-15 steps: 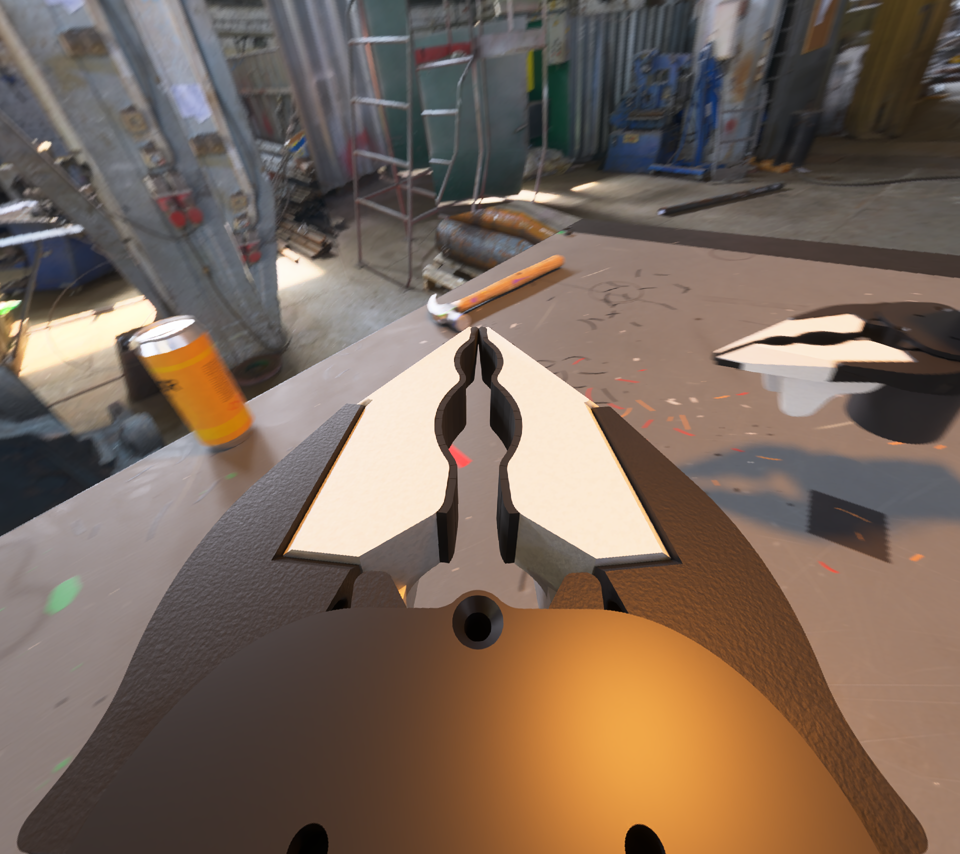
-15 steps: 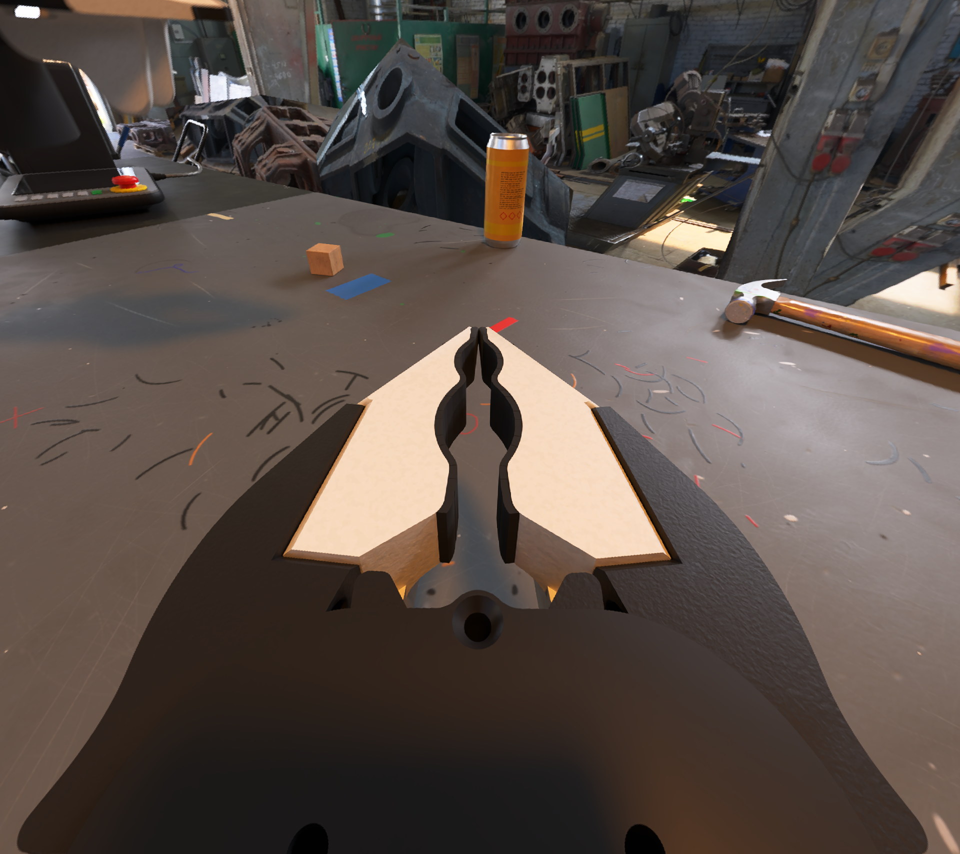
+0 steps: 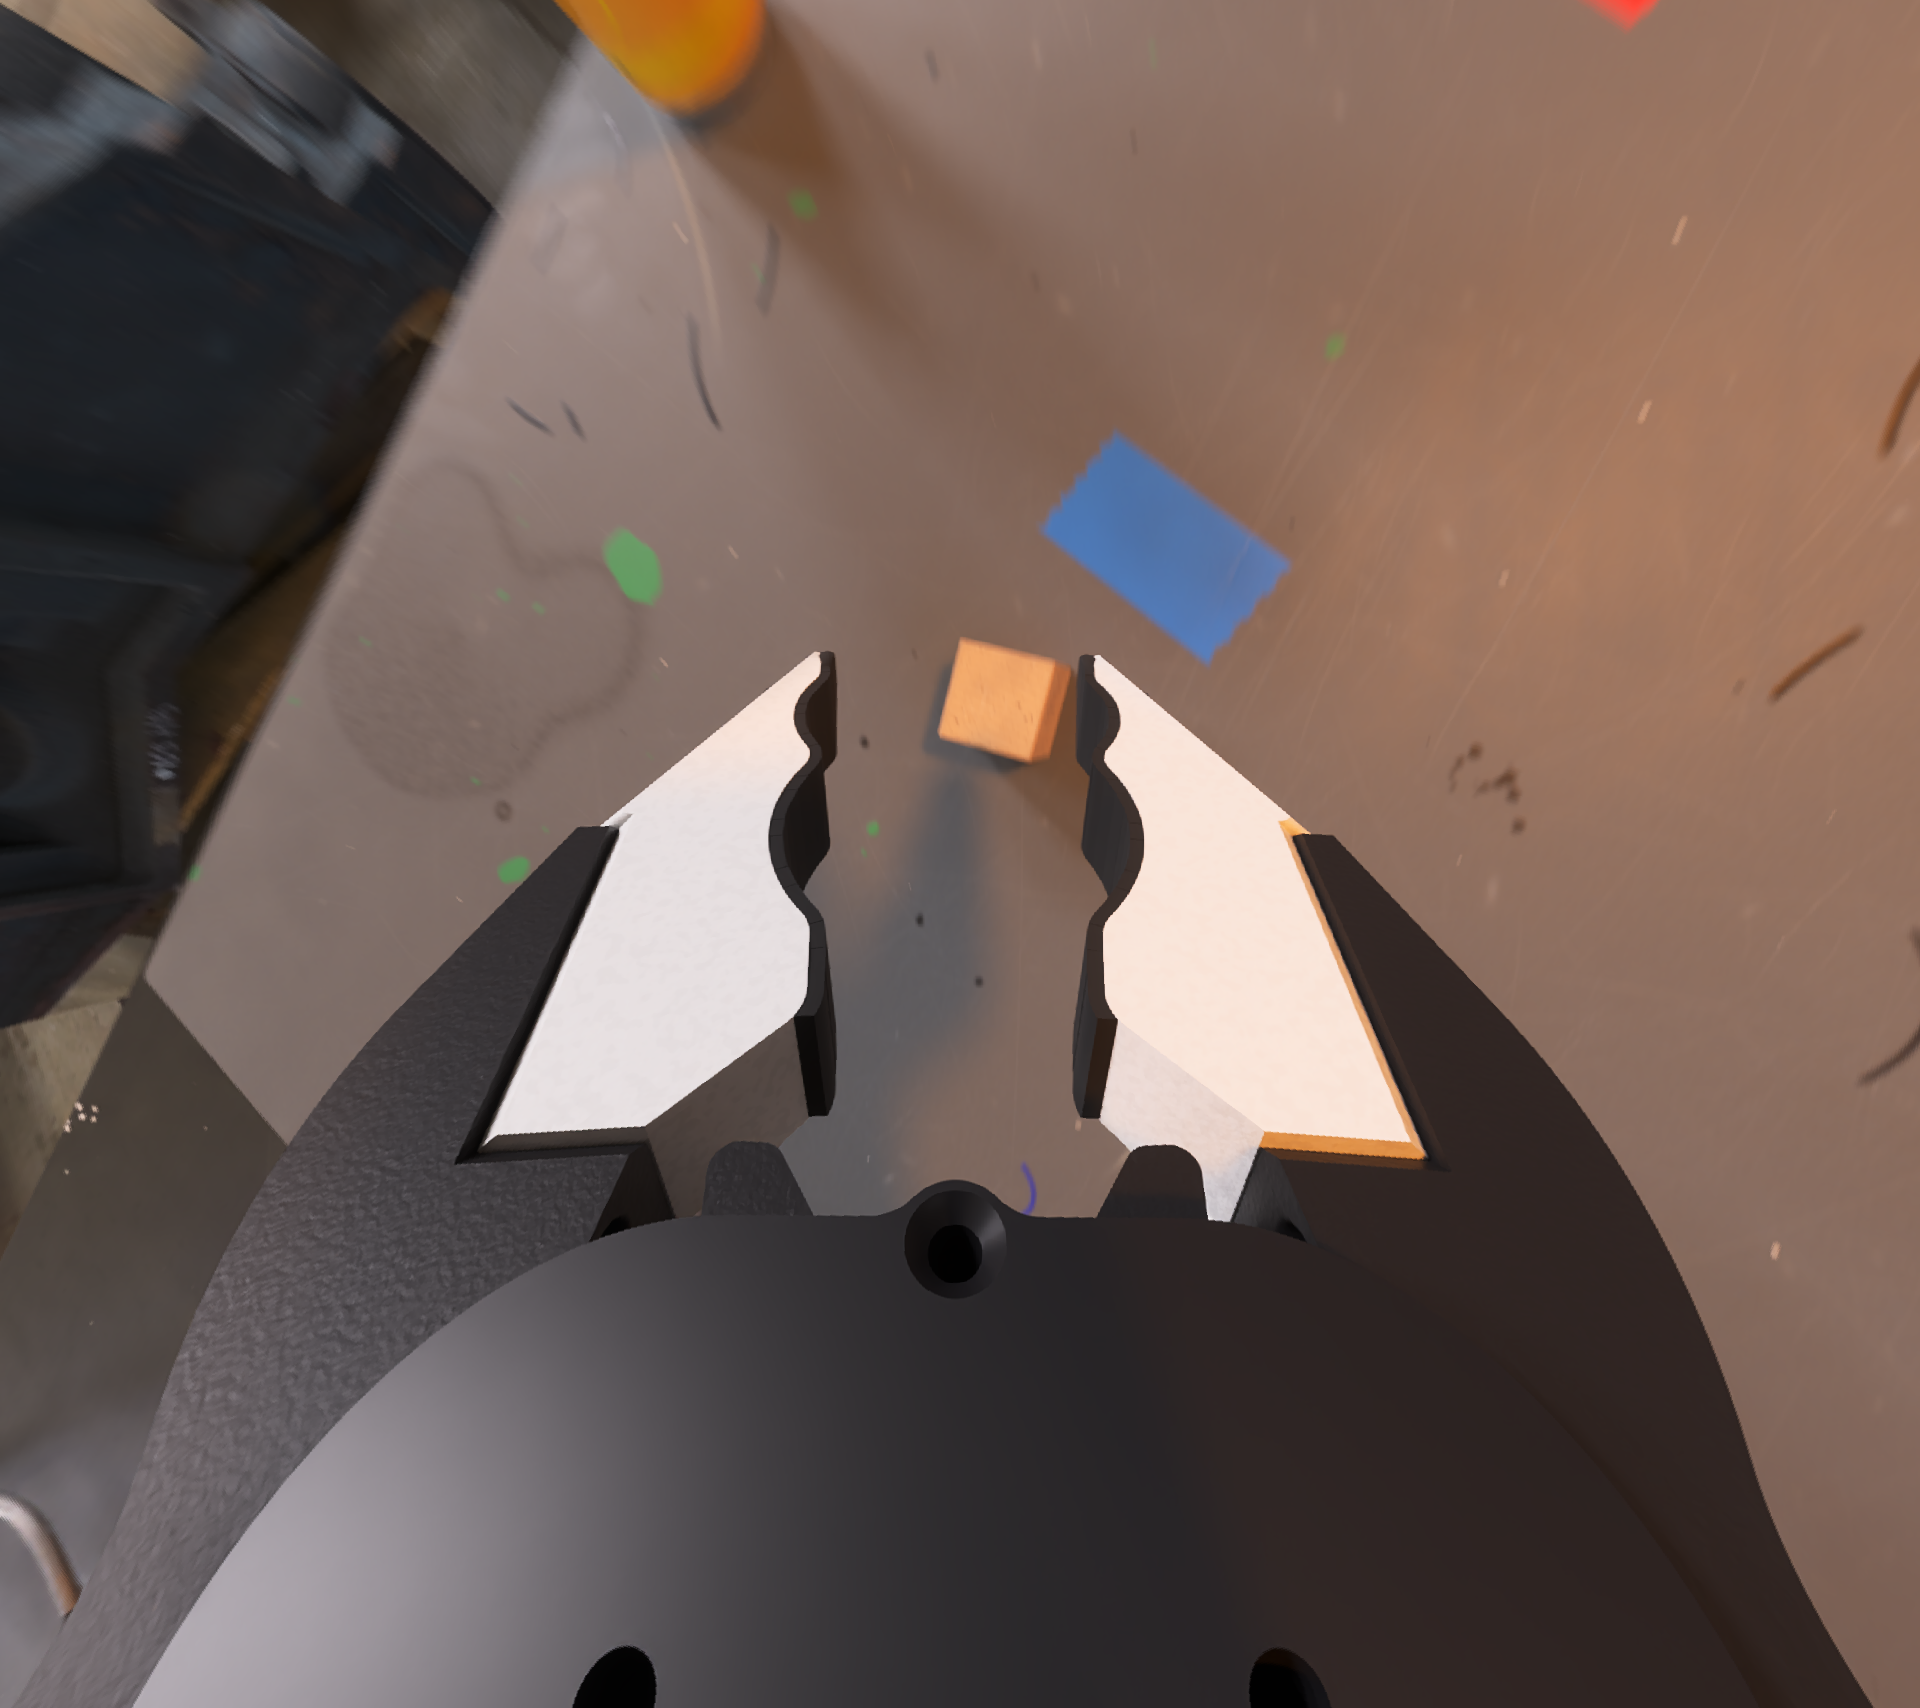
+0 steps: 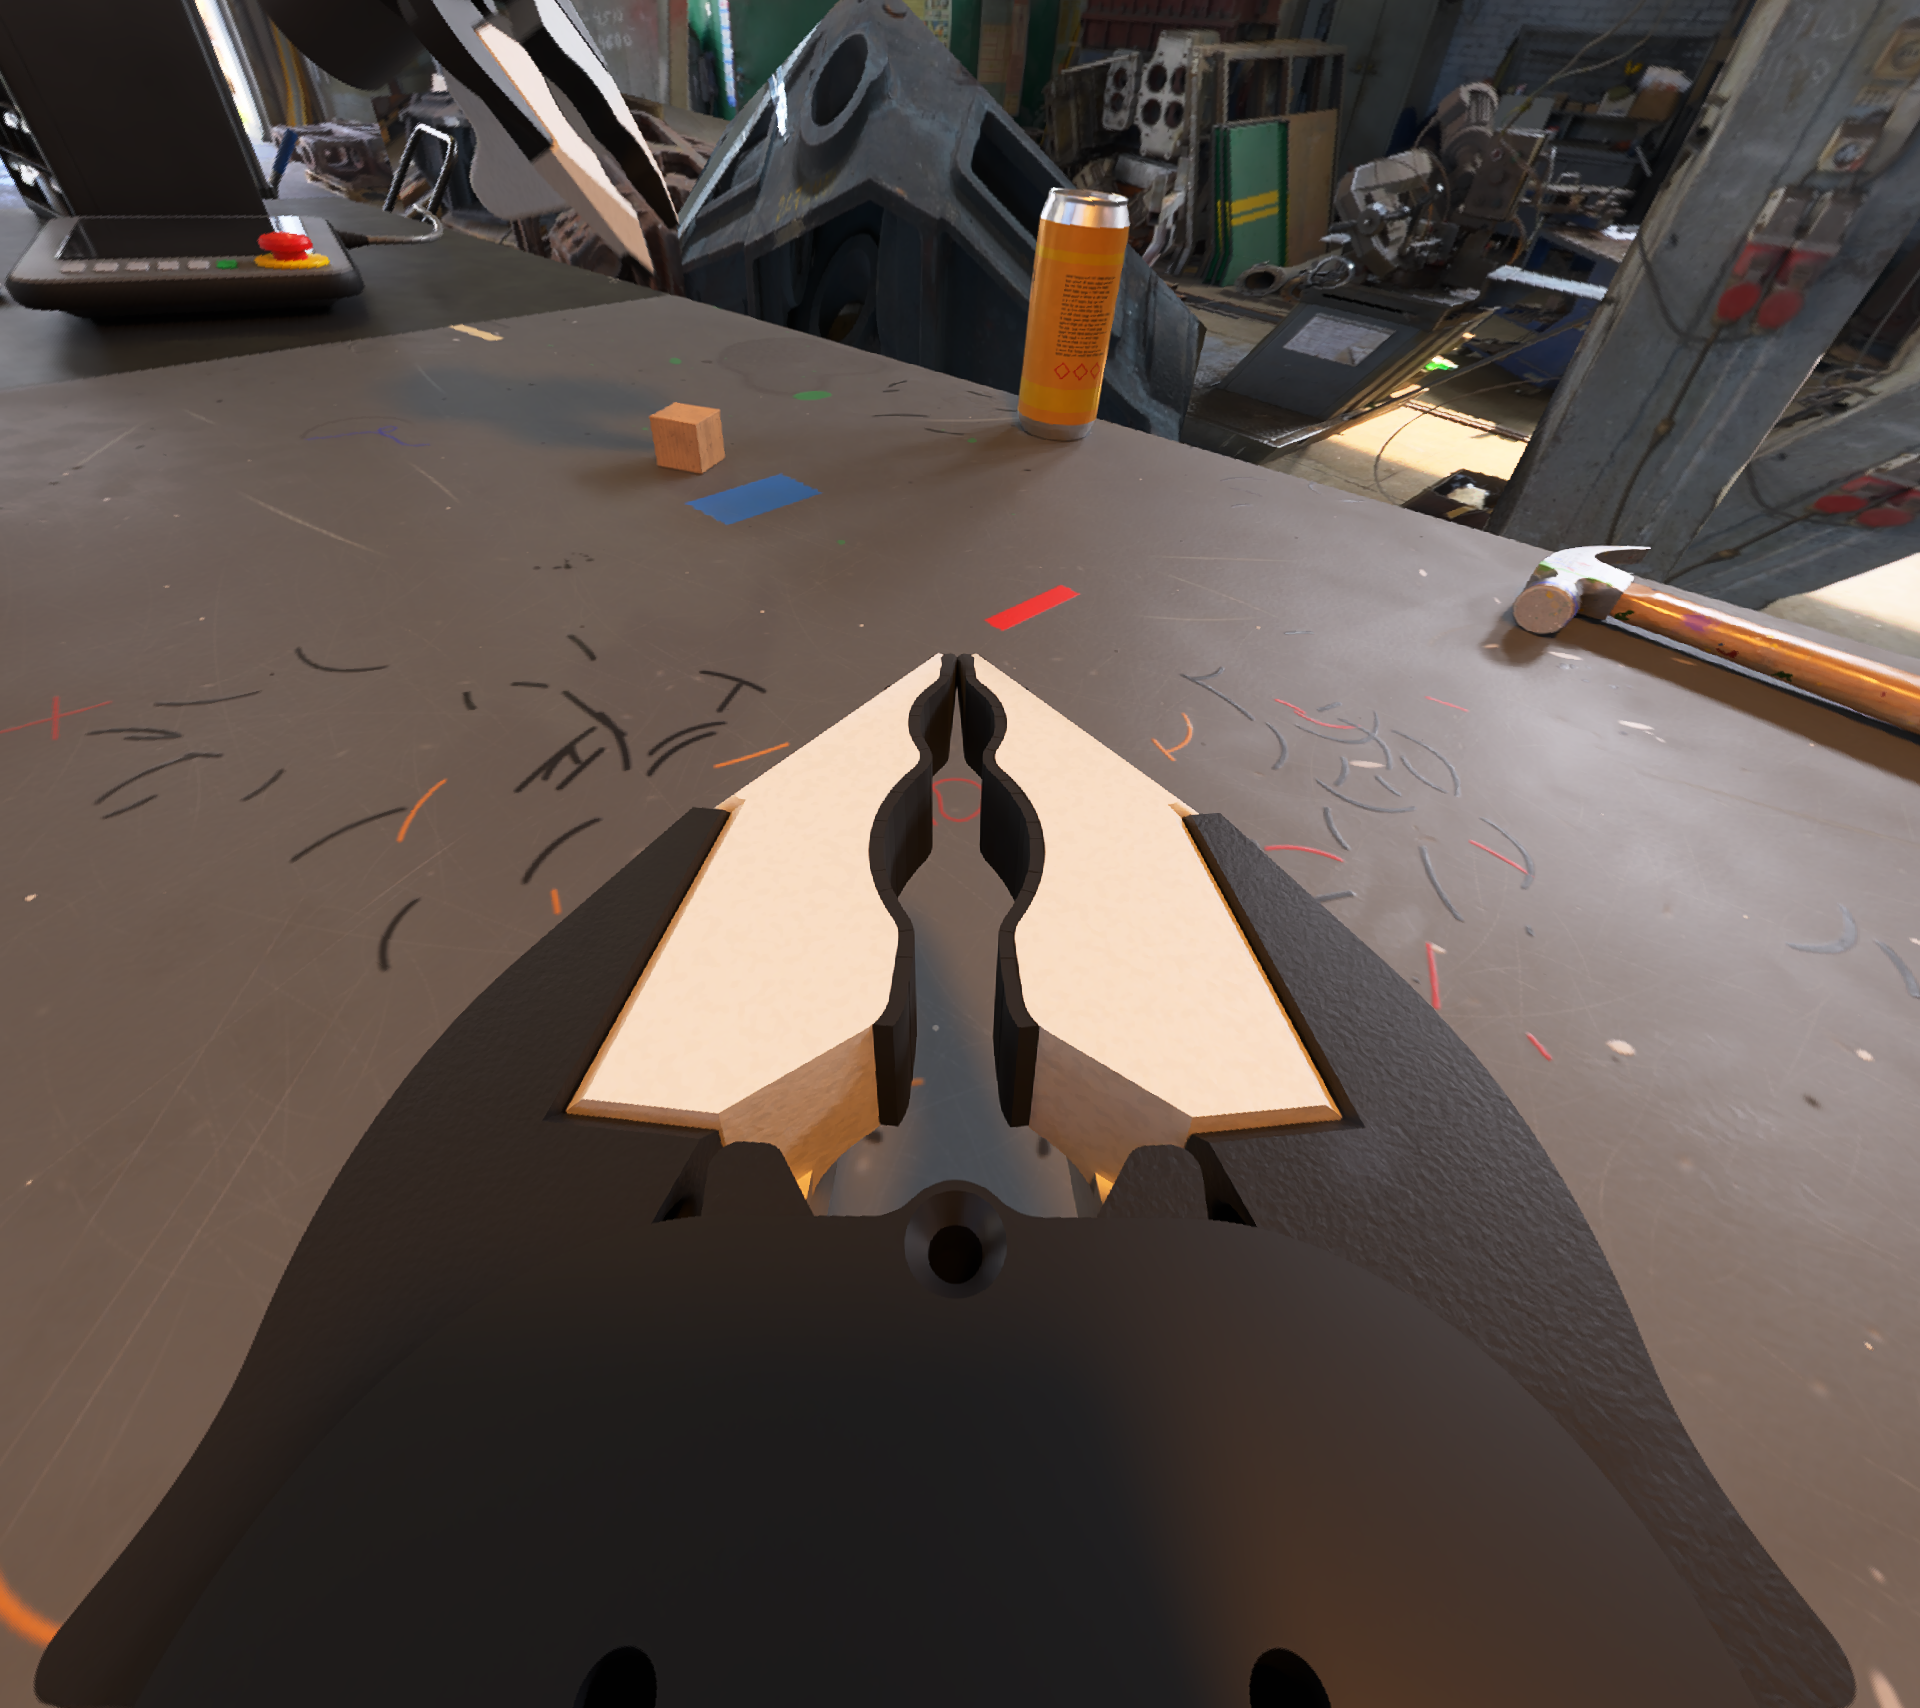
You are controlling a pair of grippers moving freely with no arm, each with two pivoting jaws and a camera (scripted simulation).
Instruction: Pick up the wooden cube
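**Left tool poised above the cube**

The left tool (image 3: 954,671), fingers spread apart, hangs over the small light-brown wooden cube (image 3: 1003,700), which sits on the scuffed grey-brown surface (image 3: 1455,308) beside a blue rectangular tape patch (image 3: 1164,544), untouched. A tall orange drink can (image 4: 1072,316) stands near the edge. The right tool (image 4: 956,666) hovers well apart, fingers together, gripping nothing.

Both grippers are showing textured black housings: the left gripper (image 3: 954,682) and right gripper (image 4: 956,671) are wearing pale wood-faced fingers (image 3: 717,879) edged with wavy black pads, a round screw hole (image 4: 954,1251) between.
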